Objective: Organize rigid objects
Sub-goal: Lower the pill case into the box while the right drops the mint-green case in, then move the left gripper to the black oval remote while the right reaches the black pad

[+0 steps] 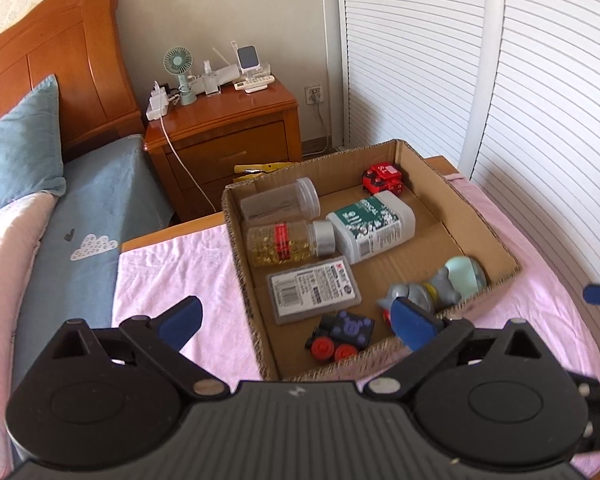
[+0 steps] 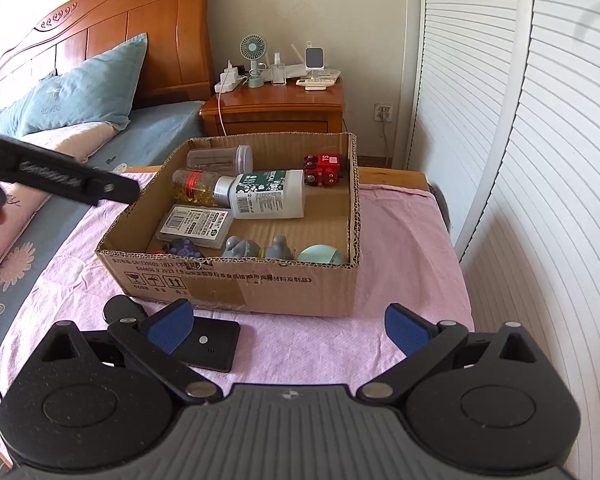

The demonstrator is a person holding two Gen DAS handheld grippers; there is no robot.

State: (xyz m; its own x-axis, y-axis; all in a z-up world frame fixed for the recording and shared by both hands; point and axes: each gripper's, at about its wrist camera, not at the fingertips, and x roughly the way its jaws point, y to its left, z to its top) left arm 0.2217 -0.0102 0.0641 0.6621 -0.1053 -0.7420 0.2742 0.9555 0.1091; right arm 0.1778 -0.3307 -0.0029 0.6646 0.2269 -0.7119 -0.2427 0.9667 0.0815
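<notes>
Cardboard box (image 2: 236, 280) on pink cloth (image 2: 400, 248) holds bottles, a white jar (image 1: 374, 226), a red toy (image 1: 382, 178) and a dark toy train (image 1: 340, 336). Left gripper (image 1: 296, 322) jaws wide apart over the train, nothing gripped. Right gripper (image 2: 288, 328) likewise empty, near a black device (image 2: 214, 344).

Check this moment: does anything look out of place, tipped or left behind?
One black flat device lies on the pink cloth, outside the cardboard box, while the other rigid items are inside. In the box, the three bottles lie on their sides; nothing has spilled.
</notes>
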